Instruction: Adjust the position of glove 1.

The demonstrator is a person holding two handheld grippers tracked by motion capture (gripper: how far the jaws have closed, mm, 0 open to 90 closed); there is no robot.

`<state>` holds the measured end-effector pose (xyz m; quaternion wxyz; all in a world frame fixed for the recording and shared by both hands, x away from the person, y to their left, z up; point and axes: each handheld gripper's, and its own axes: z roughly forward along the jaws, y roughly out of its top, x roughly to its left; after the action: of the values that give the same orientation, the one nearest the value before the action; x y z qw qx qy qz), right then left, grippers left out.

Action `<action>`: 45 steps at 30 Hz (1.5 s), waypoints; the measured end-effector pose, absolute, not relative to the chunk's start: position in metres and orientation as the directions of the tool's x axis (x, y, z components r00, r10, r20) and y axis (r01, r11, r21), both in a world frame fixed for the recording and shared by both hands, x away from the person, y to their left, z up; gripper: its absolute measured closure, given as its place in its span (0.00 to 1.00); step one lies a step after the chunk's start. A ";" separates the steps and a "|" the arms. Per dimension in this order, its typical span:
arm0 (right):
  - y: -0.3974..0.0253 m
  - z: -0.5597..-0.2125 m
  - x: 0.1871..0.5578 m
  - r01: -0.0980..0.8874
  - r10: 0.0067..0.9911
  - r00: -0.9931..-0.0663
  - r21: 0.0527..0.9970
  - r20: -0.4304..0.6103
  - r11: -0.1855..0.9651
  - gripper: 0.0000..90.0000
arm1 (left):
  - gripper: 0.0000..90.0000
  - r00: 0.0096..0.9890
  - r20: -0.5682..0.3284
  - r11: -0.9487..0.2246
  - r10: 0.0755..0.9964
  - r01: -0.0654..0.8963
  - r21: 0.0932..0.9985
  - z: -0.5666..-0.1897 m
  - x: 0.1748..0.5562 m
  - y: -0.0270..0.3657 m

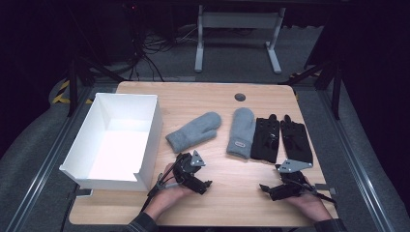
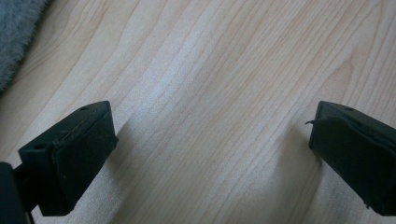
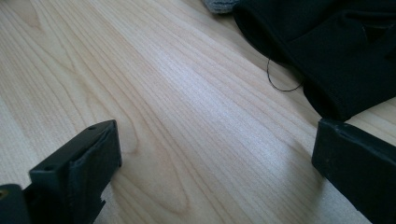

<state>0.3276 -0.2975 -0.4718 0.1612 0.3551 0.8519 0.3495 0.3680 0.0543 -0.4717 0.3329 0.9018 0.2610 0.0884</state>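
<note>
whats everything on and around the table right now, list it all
grey mittens: 2, grey; one lies angled at table centre, the other just right of it, cuff toward the person
black gloves: 2, black; side by side right of the mittens, left one, right one
box: 1, white, open top; left part of the table
table: 1, light wood, with a dark round grommet near the far edge
desk frame: 1, white legs; on the floor behind the table
cables: several, black; floor at back left
left gripper: 1, black, jaws open, near the angled mitten
right gripper: 1, black, jaws open, near the gloves
</note>
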 end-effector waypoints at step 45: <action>-0.297 -0.472 0.328 0.493 0.719 -0.695 0.710 -0.027 0.503 0.02 | 0.59 0.876 -0.033 -0.626 0.482 0.371 0.686 -0.457 0.434 -0.017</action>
<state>0.3280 -0.2974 -0.4719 0.1616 0.3555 0.8518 0.3492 0.4339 -0.0166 -0.4569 0.3615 0.8984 0.2372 0.0768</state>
